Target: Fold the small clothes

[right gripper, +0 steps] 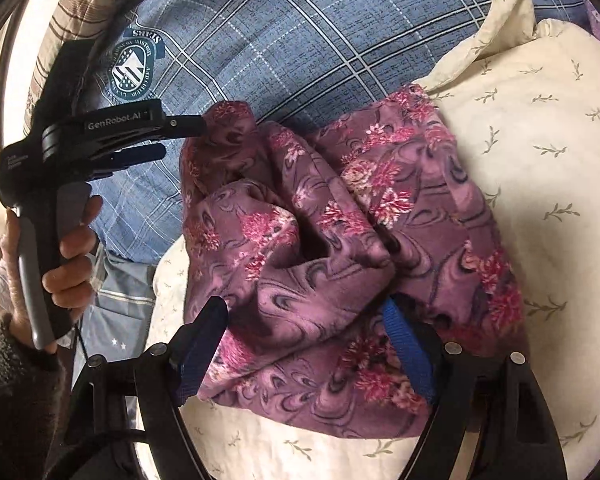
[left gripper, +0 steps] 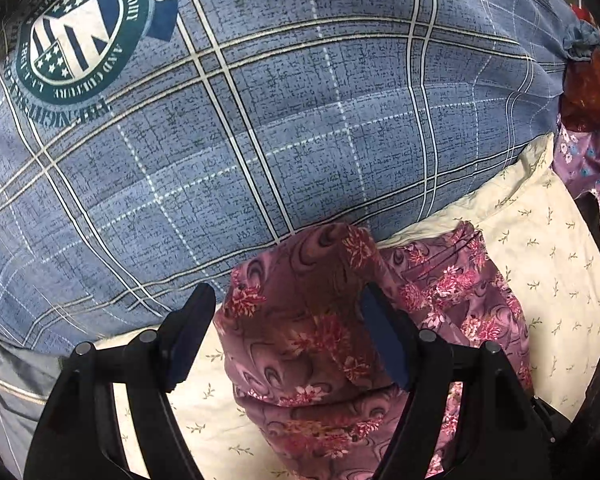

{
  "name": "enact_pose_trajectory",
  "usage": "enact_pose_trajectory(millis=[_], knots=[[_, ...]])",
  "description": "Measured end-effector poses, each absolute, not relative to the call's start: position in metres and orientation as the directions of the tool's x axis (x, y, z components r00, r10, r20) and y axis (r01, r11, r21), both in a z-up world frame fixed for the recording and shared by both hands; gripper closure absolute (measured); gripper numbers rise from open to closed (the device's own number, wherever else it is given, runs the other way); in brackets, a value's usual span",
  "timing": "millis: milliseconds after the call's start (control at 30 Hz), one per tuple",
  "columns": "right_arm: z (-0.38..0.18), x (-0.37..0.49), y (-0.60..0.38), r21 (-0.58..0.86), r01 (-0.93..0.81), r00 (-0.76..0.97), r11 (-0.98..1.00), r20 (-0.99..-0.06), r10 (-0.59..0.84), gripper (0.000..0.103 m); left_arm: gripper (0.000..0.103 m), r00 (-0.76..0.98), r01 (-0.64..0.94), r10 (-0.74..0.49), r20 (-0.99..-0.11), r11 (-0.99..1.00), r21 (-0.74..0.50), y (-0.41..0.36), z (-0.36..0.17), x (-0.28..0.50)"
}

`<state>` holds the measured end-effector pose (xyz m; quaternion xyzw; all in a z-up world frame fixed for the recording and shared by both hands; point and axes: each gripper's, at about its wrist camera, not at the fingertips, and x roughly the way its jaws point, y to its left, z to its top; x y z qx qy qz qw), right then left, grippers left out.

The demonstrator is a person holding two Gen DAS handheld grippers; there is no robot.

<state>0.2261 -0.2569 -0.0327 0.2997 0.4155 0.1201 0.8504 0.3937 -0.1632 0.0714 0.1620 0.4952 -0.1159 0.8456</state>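
right wrist: purple floral garment [right gripper: 320, 240] bunched

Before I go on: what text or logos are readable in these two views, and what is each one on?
"GenRobot.AI": on the left gripper.
"STARS": banner on the round emblem of the blue plaid sheet, upside down.
"OF HISTORY", "AND CULTURE": emblem's ring; remaining ring words are too blurred.
Small print on the gripper's body: unreadable.

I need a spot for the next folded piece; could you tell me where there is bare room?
Free: blue plaid bedsheet beyond the purple floral garment, and cream pillow right of it. Crowded: around the garment, both grippers close in.
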Motion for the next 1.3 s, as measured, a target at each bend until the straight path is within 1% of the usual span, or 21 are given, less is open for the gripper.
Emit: enact_pose_trajectory(millis=[267,333,400,500,600,700,767,800,833,867,900,933,1000,1067,1133,1200,1300], knots=[[-0.031,0.233,-0.248,0.598,0.035,0.629,0.801,-0.636,0.447,0.022,0.028,0.470,0.392,-0.057,-0.881,0.908,0.150,-0.168,0.067,0.399],[-0.032,0.233,-0.250,0.606,0.038,0.631,0.794,-0.631,0.452,0.022,0.028,0.440,0.417,-0.076,-0.895,0.900,0.129,-0.167,0.066,0.408],[-0.033,0.233,-0.252,0.609,0.042,0.633,0.792,-0.630,0.450,0.022,0.028,0.379,0.446,-0.109,-0.919,0.892,0.078,-0.163,0.067,0.421],[-0.035,0.236,-0.254,0.627,0.048,0.641,0.778,-0.616,0.457,0.022,0.025,0.346,0.445,-0.120,-0.930,0.894,0.050,-0.157,0.061,0.436],[-0.035,0.239,-0.254,0.649,0.035,0.658,0.760,-0.588,0.472,0.022,0.025,0.264,0.458,-0.166,-0.950,0.888,-0.029,-0.151,0.046,0.447],[-0.036,0.239,-0.252,0.672,-0.004,0.670,0.740,-0.548,0.502,0.024,0.019,0.230,0.480,-0.159,-0.960,0.877,-0.031,-0.152,0.031,0.448],[-0.037,0.241,-0.246,0.655,-0.023,0.670,0.756,-0.551,0.497,0.024,0.019,0.179,0.506,-0.140,-0.974,0.862,-0.031,-0.158,0.014,0.445],[-0.039,0.243,-0.241,0.633,-0.026,0.669,0.774,-0.564,0.484,0.029,0.019,0.151,0.522,-0.127,-0.980,0.852,-0.030,-0.162,0.005,0.442],[-0.041,0.244,-0.240,0.625,-0.027,0.669,0.780,-0.569,0.479,0.041,0.019,0.159,0.528,-0.122,-0.980,0.849,-0.020,-0.164,0.001,0.438],[-0.045,0.246,-0.239,0.623,-0.014,0.666,0.782,-0.577,0.472,0.049,0.019,0.186,0.530,-0.119,-0.975,0.848,-0.003,-0.165,0.001,0.434],[-0.048,0.247,-0.240,0.634,-0.004,0.662,0.773,-0.578,0.477,0.070,0.027,0.219,0.529,-0.124,-0.968,0.849,0.011,-0.166,0.003,0.429],[-0.053,0.248,-0.242,0.655,0.007,0.655,0.756,-0.574,0.491,0.088,0.052,0.234,0.525,-0.146,-0.961,0.851,-0.001,-0.167,0.006,0.425],[-0.057,0.247,-0.246,0.692,0.017,0.653,0.722,-0.555,0.516,0.091,0.084,0.206,0.506,-0.183,-0.961,0.861,-0.055,-0.165,0.012,0.421],[-0.049,0.240,-0.248,0.704,-0.001,0.669,0.710,-0.527,0.524,0.092,0.084,0.222,0.494,-0.206,-0.953,0.867,-0.072,-0.165,0.024,0.413],[-0.038,0.229,-0.251,0.710,-0.042,0.685,0.703,-0.492,0.537,0.093,0.084,0.258,0.516,-0.231,-0.938,0.854,-0.069,-0.170,0.042,0.398],[-0.024,0.214,-0.257,0.715,-0.070,0.705,0.695,-0.458,0.542,0.093,0.084,0.273,0.518,-0.265,-0.925,0.851,-0.091,-0.175,0.060,0.386],[-0.009,0.188,-0.273,0.706,-0.078,0.747,0.704,-0.426,0.510,0.093,0.083,0.294,0.548,-0.323,-0.900,0.828,-0.118,-0.198,0.084,0.374]])
